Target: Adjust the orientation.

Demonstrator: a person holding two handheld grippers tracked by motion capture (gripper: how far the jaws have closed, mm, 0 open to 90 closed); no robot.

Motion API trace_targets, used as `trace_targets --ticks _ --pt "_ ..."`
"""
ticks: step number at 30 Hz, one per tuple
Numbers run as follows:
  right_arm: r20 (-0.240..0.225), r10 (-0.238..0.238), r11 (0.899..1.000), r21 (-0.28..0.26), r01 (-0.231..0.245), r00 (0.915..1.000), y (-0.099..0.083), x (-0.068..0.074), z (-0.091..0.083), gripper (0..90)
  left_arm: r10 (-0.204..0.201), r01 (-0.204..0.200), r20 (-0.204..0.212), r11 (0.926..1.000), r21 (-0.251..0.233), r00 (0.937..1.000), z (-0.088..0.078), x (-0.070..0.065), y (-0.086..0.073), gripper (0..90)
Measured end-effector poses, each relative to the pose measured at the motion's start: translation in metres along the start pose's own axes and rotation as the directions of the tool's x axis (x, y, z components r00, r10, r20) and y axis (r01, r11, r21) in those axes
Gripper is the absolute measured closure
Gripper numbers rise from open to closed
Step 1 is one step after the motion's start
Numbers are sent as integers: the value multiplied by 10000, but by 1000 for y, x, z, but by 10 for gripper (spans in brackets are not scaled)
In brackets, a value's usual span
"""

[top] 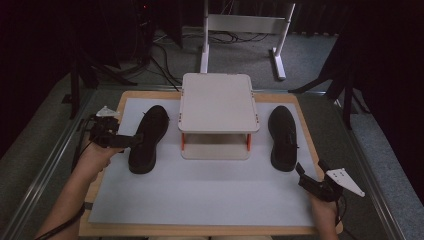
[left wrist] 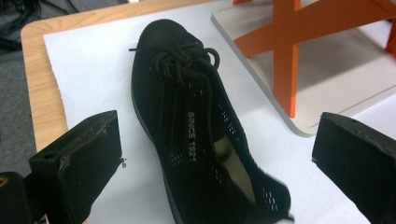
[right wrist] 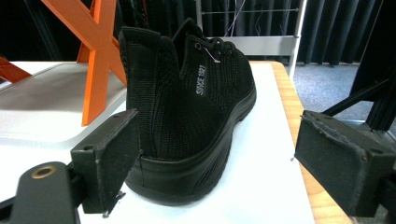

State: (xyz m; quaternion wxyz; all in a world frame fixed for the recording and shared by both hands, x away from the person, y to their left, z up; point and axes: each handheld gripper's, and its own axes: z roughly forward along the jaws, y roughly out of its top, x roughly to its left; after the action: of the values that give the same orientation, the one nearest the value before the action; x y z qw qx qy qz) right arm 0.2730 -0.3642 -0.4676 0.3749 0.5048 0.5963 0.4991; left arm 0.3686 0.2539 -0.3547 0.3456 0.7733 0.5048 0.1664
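From above, a white mat (top: 200, 192) covers the wooden worktop (top: 305, 107); a small white rack (top: 218, 102) stands centre-back, with dark curtains and cables behind. The left tool (left wrist: 205, 163), jaws wide, straddles the left shoe (left wrist: 196, 126) beside the rack. The right tool (right wrist: 219, 163), also wide, frames the right shoe (right wrist: 196, 102) heel.

Two black mesh lace-up shoes lay upright, toes pointing far: the left shoe (top: 147, 139) tilted slightly rightward left of the two-tier stand (top: 218, 102), the right shoe (top: 283, 137) right of it.

Black shoe (left wrist: 196, 135) between wide-apart jaws, beside orange-legged stand (left wrist: 299, 70).
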Motion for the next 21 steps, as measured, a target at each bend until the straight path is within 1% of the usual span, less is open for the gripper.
trace_targets --ticks 1,2,4,6,7,8,10,11,12,13,14,16,17,18,19,20,21 --pt "-21 3 10000 7 -3 10000 0 0 0 138 0 0 0 10000 0 10000 0 0 0 18" --pt "-34 11 10000 22 -11 10000 0 0 0 138 44 -43 -27 9995 309 10000 4 -2 8 18" --pt "-62 18 10000 34 -18 10000 0 0 0 138 174 -171 -23 9974 694 9998 10 -4 16 18" --pt "-50 24 10000 46 -24 10000 0 0 0 139 349 -332 -145 9940 1043 9993 15 -6 23 18" --pt "-69 38 10000 57 -38 10000 0 0 0 139 346 -330 -124 9928 1148 9993 18 -7 26 18" --pt "-61 44 10000 73 -43 10000 0 -1 1 139 349 -324 -161 9901 1365 9993 21 -8 30 18" --pt "-85 51 10000 84 -51 10000 0 -1 1 139 489 -444 -228 9843 1708 9985 25 -8 36 18" --pt "-85 51 10000 84 -51 10000 0 -1 1 139 489 -444 -228 9843 1708 9985 25 -8 36 18" --pt "-78 53 10000 77 -53 10000 0 -1 1 139 549 -488 -252 9786 2000 9982 28 -8 40 18" --pt "-102 56 10000 77 -55 9999 0 -1 1 139 600 -539 -227 9757 2122 9979 29 -8 43 18" --pt "-96 58 10000 73 -57 9999 0 -1 1 140 653 -567 -293 9706 2340 9974 31 -8 46 18" --pt "-124 55 10000 82 -54 9999 0 -1 1 141 654 -593 -150 9638 2599 9977 32 -7 50 18" --pt "-127 46 10000 83 -45 9999 0 -1 1 140 651 -577 -177 9594 2761 9977 33 -7 53 18" --pt "-139 52 9999 89 -51 9999 0 -1 1 141 643 -582 -119 9560 2875 9979 34 -7 55 18" --pt "-139 51 9999 93 -50 9999 0 -1 1 141 584 -536 -69 9516 3027 9983 36 -7 57 18" --pt "-143 54 9999 98 -53 9999 0 -1 1 141 607 -560 -47 9451 3219 9981 37 -7 58 18" --pt "-155 51 9999 98 -49 9999 0 -1 1 141 658 -605 -46 9410 3329 9978 38 -7 59 18"
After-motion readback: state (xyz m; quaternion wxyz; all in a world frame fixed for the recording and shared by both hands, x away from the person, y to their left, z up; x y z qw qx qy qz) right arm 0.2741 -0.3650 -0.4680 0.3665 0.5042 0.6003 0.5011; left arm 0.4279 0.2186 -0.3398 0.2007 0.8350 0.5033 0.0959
